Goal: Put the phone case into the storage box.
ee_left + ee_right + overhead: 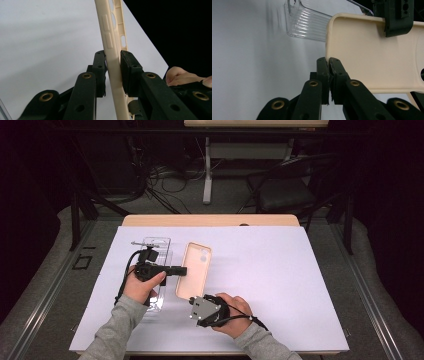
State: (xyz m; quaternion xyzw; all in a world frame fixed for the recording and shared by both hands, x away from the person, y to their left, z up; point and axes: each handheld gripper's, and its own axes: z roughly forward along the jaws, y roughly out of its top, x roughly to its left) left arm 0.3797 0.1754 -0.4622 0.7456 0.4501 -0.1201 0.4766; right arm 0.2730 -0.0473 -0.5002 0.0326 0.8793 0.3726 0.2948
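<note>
- Beige phone case (194, 270): soft-looking matte shell, long rounded rectangle with a raised rim, an oblong camera cut-out near its far end; lies on the worktop (280, 270) left of centre, just right of the clear case.
- In the left claw view, same phone case (110, 50) seen edge-on: thin curved side wall with moulded button bumps and oval slots.
- Left claw (181, 270): black, jointed, reaching in from the left at the case's long edge; pads pressed on both faces of that side wall (113, 72), so clamped onto the phone case.
- Right claw (328, 65): black jaws pinched together on the rim at the case's rounded near corner (372, 57); barely any gap between pads, thin edge caught between them.
- In the high view, right claw body (205, 309) with its grey three-cornered plate, sitting at the near end of the case.
- Clear phone case (156, 265): glossy see-through plastic, ribbed where light catches it (308, 23), lying beneath the left hand (142, 287), just beside the beige one.
- Worktop covered by a smooth pale sheet; wooden edge showing at the far side.
- Grey knit sleeves (120, 325) on both forearms.
</note>
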